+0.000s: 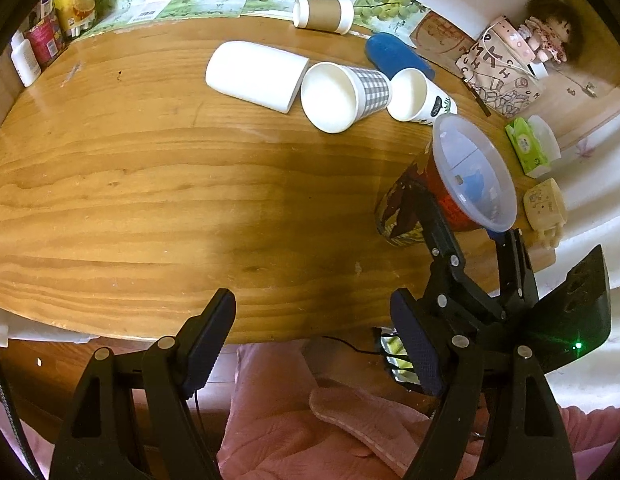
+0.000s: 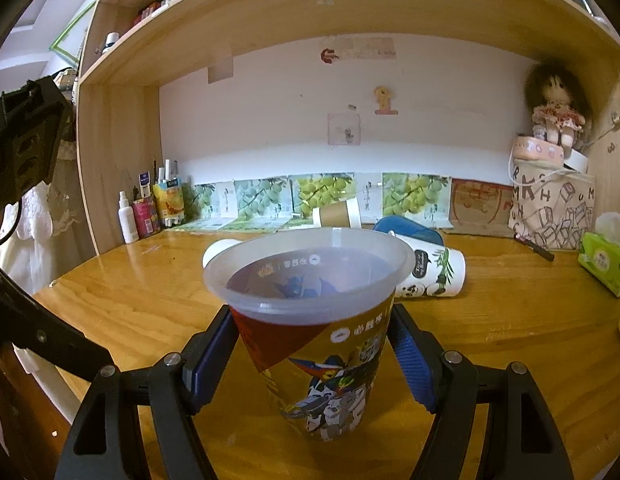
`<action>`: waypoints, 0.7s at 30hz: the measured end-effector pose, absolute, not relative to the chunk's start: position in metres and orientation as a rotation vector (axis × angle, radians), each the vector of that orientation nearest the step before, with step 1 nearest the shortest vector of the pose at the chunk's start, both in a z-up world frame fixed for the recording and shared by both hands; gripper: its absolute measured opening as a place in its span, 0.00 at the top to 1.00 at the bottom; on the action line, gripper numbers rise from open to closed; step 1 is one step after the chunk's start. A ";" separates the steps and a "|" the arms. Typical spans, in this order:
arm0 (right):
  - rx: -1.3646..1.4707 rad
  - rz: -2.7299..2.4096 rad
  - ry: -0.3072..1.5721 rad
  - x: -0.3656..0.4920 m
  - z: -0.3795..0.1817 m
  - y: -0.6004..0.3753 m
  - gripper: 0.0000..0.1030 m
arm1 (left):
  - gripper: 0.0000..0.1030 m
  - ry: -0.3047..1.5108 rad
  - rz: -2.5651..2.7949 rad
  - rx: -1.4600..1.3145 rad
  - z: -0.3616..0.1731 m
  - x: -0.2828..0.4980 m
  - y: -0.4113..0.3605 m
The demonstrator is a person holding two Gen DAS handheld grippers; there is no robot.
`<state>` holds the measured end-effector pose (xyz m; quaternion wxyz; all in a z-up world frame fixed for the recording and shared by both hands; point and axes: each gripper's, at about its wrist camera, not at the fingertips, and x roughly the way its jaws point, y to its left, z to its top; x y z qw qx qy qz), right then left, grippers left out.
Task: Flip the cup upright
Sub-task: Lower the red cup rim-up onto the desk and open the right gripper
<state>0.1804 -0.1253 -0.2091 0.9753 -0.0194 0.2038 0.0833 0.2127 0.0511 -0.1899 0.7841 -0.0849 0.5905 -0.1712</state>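
A clear plastic cup with a red and yellow robot print [image 2: 314, 328] stands upright, slightly tilted, between the blue pads of my right gripper [image 2: 314, 356], which is shut on it at the wooden desk's [image 1: 149, 184] front right. It also shows in the left wrist view [image 1: 454, 184], with the right gripper's black fingers [image 1: 434, 220] around it. My left gripper [image 1: 318, 344] is open and empty, over the desk's near edge, left of the cup.
Several cups lie on their sides at the back: a white one [image 1: 255, 76], a grey checked one [image 1: 344, 96], a panda one [image 1: 420, 98] and a brown-sleeved one [image 1: 324, 16]. A patterned bag [image 1: 500, 76], doll [image 1: 550, 36], tissue pack [image 1: 530, 148] and bottles [image 1: 49, 36] line the edges.
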 end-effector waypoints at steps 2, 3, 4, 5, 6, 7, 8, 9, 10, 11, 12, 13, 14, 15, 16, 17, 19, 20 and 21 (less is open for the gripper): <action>-0.049 0.169 0.427 0.179 -0.208 -0.126 0.26 | 0.20 1.278 -0.369 -0.176 -0.188 0.212 0.050; -0.053 0.170 0.432 0.179 -0.208 -0.126 0.26 | 0.20 1.280 -0.369 -0.176 -0.187 0.213 0.050; -0.061 0.175 0.446 0.179 -0.207 -0.126 0.25 | 0.20 1.282 -0.370 -0.180 -0.186 0.213 0.049; -0.064 0.179 0.454 0.179 -0.206 -0.126 0.22 | 0.20 1.283 -0.369 -0.183 -0.185 0.214 0.049; -0.070 0.183 0.465 0.180 -0.206 -0.126 0.22 | 0.20 1.286 -0.367 -0.187 -0.184 0.216 0.049; -0.077 0.187 0.482 0.181 -0.205 -0.126 0.22 | 0.20 1.290 -0.364 -0.192 -0.183 0.218 0.049; -0.086 0.191 0.500 0.183 -0.204 -0.125 0.22 | 0.20 1.292 -0.362 -0.194 -0.182 0.219 0.049; -0.092 0.194 0.512 0.184 -0.204 -0.125 0.22 | 0.20 1.297 -0.358 -0.195 -0.182 0.220 0.049; -0.100 0.202 0.531 0.185 -0.203 -0.125 0.21 | 0.20 1.296 -0.358 -0.196 -0.181 0.220 0.048; -0.103 0.205 0.541 0.186 -0.203 -0.125 0.21 | 0.20 1.296 -0.358 -0.197 -0.180 0.221 0.048; -0.106 0.208 0.553 0.186 -0.203 -0.125 0.21 | 0.20 1.295 -0.357 -0.198 -0.179 0.222 0.048; -0.108 0.211 0.564 0.187 -0.203 -0.126 0.21 | 0.20 1.296 -0.355 -0.200 -0.179 0.224 0.048; -0.110 0.213 0.573 0.187 -0.203 -0.126 0.21 | 0.20 1.297 -0.354 -0.202 -0.179 0.224 0.050; -0.112 0.215 0.581 0.188 -0.204 -0.126 0.21 | 0.20 1.299 -0.352 -0.207 -0.179 0.225 0.050; -0.118 0.219 0.591 0.188 -0.205 -0.125 0.21 | 0.20 1.300 -0.351 -0.212 -0.180 0.225 0.051; -0.123 0.220 0.597 0.189 -0.205 -0.125 0.21 | 0.20 1.300 -0.349 -0.213 -0.180 0.226 0.051; -0.138 0.223 0.616 0.188 -0.208 -0.123 0.21 | 0.20 1.294 -0.338 -0.217 -0.180 0.225 0.053; -0.141 0.225 0.623 0.187 -0.208 -0.123 0.21 | 0.20 1.291 -0.334 -0.218 -0.180 0.224 0.053; -0.142 0.227 0.628 0.186 -0.208 -0.123 0.21 | 0.20 1.287 -0.326 -0.222 -0.179 0.223 0.055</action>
